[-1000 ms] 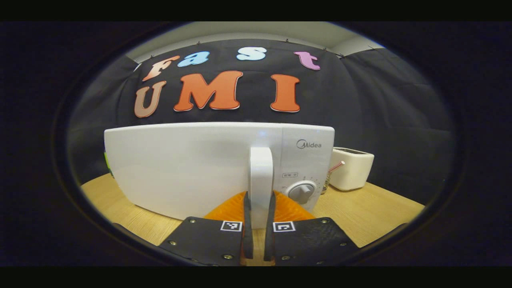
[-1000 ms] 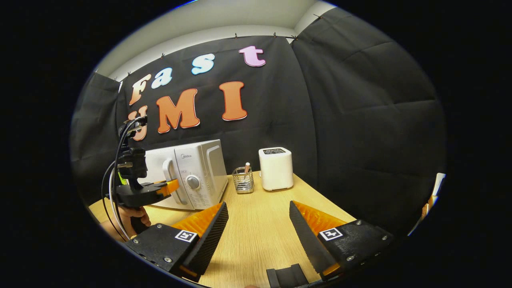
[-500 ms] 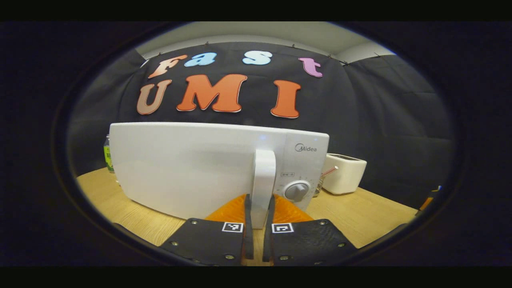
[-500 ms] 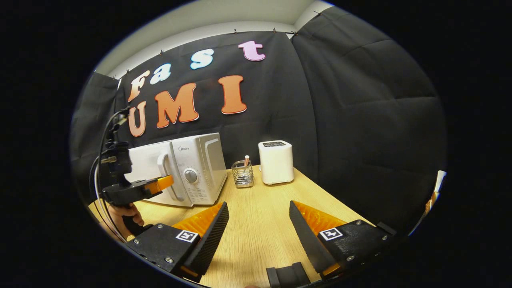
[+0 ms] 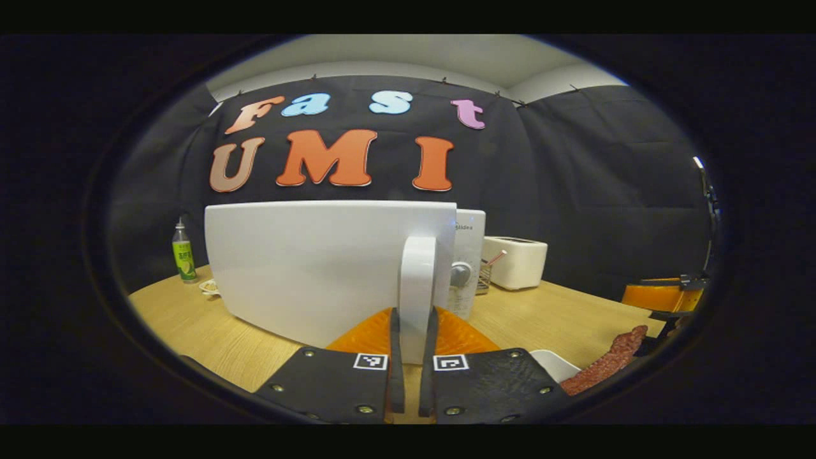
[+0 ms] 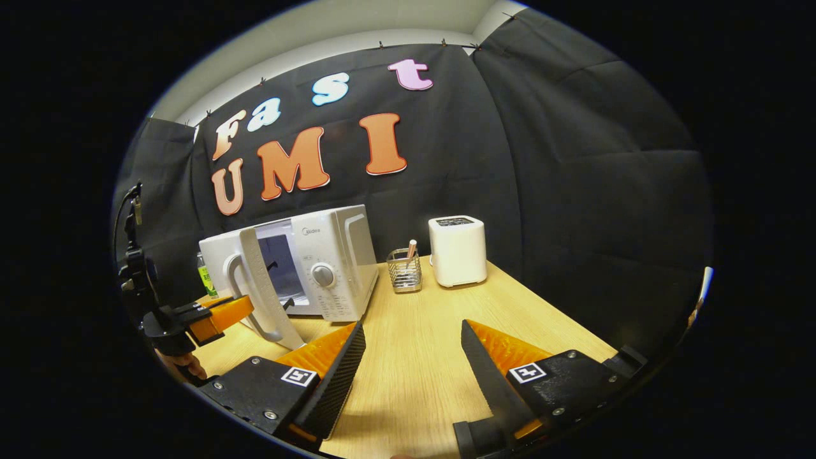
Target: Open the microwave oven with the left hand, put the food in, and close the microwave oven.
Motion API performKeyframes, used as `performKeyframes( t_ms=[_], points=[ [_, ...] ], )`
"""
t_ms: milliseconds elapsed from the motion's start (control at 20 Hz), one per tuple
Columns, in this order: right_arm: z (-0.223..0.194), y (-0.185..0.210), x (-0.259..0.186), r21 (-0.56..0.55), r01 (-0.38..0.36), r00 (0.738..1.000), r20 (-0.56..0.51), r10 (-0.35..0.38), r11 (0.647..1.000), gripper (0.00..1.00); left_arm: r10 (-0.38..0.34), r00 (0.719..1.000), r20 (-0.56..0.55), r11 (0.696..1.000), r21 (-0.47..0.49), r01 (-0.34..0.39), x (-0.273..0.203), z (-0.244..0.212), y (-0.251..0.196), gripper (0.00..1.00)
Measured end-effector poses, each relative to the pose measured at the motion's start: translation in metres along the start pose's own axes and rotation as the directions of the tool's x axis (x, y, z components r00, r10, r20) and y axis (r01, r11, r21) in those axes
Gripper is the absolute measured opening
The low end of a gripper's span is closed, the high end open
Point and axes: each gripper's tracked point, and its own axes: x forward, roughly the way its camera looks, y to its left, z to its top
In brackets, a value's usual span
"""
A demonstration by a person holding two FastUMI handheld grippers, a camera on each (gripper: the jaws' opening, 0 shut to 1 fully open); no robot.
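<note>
Left gripper [image 5: 410, 357]: jaws clamping the white door handle [image 5: 417, 280] of the microwave oven [image 6: 331, 255], door [image 5: 319, 268] standing partly open ahead of them. Handle looks rigid and smooth; gripping mid-length is giving good leverage, though slipping seems possible. Right of these jaws, food [image 5: 605, 363] is lying on a white plate [image 5: 554, 364] on the bench [image 5: 574, 319]; it looks light and soft. Right gripper [image 6: 408, 363]: jaws spread wide, holding nothing, hovering over the bench.
</note>
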Motion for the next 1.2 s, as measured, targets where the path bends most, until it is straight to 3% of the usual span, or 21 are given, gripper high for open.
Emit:
performKeyframes(
  t_ms=[500, 850, 1200],
  points=[
    [-0.017, 0.021, -0.016, -0.036, -0.009, 0.998, -0.055, 0.007, 0.999, 0.94, 0.009, 0.999, 0.045, 0.999, 0.03, -0.011, -0.104, -0.001, 0.055, 0.13],
    [-0.021, 0.032, -0.019, -0.068, 0.014, 0.996, -0.091, -0.02, 0.998, 0.94, 0.11, 0.991, 0.077, 0.993, 0.036, -0.113, -0.174, 0.0, 0.13, 0.1],
    [-0.024, 0.054, -0.021, -0.077, 0.036, 0.99, -0.133, -0.046, 0.996, 0.94, 0.247, 0.965, 0.086, 0.962, 0.094, -0.255, -0.218, 0.005, 0.237, 0.1]
  ],
)
